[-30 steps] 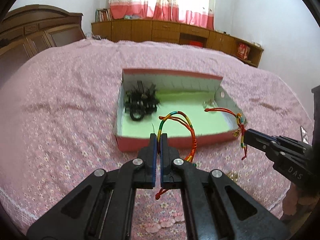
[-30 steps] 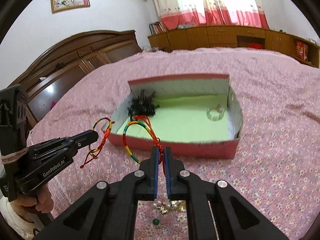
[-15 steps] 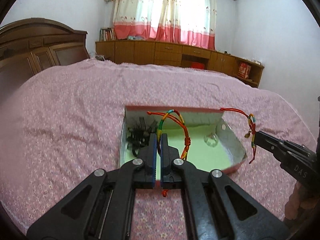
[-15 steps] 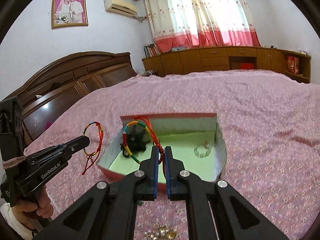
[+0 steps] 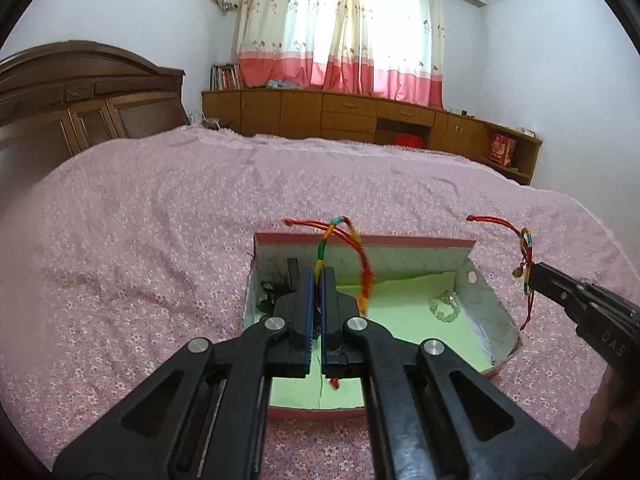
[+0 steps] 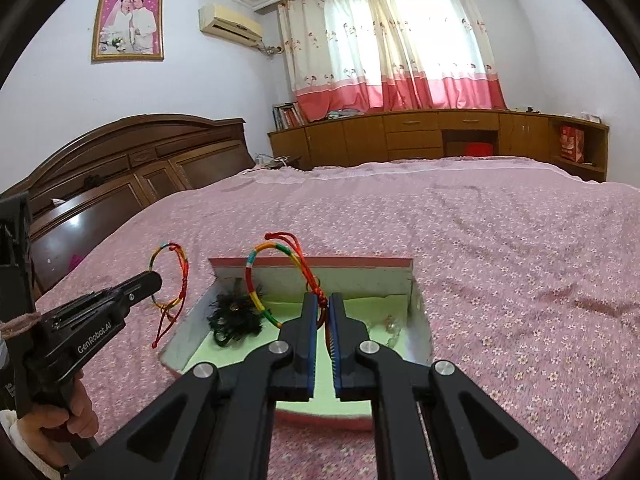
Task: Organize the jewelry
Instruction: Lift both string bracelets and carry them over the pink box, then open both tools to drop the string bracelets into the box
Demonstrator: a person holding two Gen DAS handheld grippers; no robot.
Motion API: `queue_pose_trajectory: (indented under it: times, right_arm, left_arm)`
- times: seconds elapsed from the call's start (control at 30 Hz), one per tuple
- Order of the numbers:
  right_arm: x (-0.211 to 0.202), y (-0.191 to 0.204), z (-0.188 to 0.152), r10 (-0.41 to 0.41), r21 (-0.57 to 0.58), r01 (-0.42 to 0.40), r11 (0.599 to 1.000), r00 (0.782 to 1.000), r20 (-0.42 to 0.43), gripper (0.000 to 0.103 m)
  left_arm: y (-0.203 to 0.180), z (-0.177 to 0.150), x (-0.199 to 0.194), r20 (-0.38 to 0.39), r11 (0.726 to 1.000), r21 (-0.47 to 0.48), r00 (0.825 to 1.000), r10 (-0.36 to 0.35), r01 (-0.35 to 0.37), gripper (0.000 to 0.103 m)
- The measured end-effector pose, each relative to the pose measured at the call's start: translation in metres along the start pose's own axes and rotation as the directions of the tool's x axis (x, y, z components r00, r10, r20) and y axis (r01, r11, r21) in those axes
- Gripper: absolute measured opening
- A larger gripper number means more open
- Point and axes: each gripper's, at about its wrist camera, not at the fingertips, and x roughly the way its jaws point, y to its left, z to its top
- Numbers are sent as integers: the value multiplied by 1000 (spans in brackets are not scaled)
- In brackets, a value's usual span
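Note:
My left gripper (image 5: pixel 319 274) is shut on a rainbow cord bracelet (image 5: pixel 362 264) and holds it above the pink box (image 5: pixel 360 241) with the green floor. My right gripper (image 6: pixel 323 300) is shut on a second rainbow cord bracelet (image 6: pixel 256 276), also above the box (image 6: pixel 312 262). Each gripper shows in the other's view: the right one (image 5: pixel 538 270) at the box's right, the left one (image 6: pixel 154 280) at the box's left. In the box lie a black tangle of jewelry (image 6: pixel 234 318) and a clear bead bracelet (image 5: pixel 443 307).
The box sits on a bed with a pink flowered cover (image 5: pixel 160 220). A dark wooden headboard (image 6: pixel 120 168) is at the left. Low wooden cabinets (image 5: pixel 360 116) and curtains stand along the far wall.
Both grippers have risen and moved forward with their bracelets, from in front of the box to over it. The loose trinkets on the cover before the box have left view.

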Motion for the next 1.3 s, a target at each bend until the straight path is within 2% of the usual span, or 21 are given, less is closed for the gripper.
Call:
queue_pose_trajectory:
  times: [0.27,0.7,0.97,1.03,1.07,1.13,1.17,1.3]
  right_arm:
    - [35,-14,-11,-33,8,34,999,995,-92,7]
    - [79,-36,-40,-84,25,93,995,964,-252,7]
    - [85,-36,-41,-98,7,104,995,959,-268,7]
    - [83,-36,-40,-94,13,101,995,960,-266,10]
    - [81,-36,-40,-95,18,104,994,961,-261,12]
    - [76,-36,-37,-88,27,98,995,965,-246,25]
    - [73,-36,-36,-83,30,93,995,967,-239,27]
    - [58,-33,-31,-72,31,81,996,974,-213,29]
  left_arm:
    - [-5,-12,29,-86,1000,20,996,-7,9,0]
    - [2,-31,53,-203,1000,-29,979,-9,3,0]
    - [3,-35,54,-241,999,-46,970,-15,4,0]
    - [4,-36,52,-245,999,-41,969,-14,5,0]
    - [5,-36,50,-246,999,-40,969,-16,6,4]
    - [5,-36,45,-247,999,-44,969,-22,12,13]
    - [7,-36,44,-247,999,-47,969,-26,15,18]
    - [4,-36,31,-247,998,-53,968,-48,36,23]
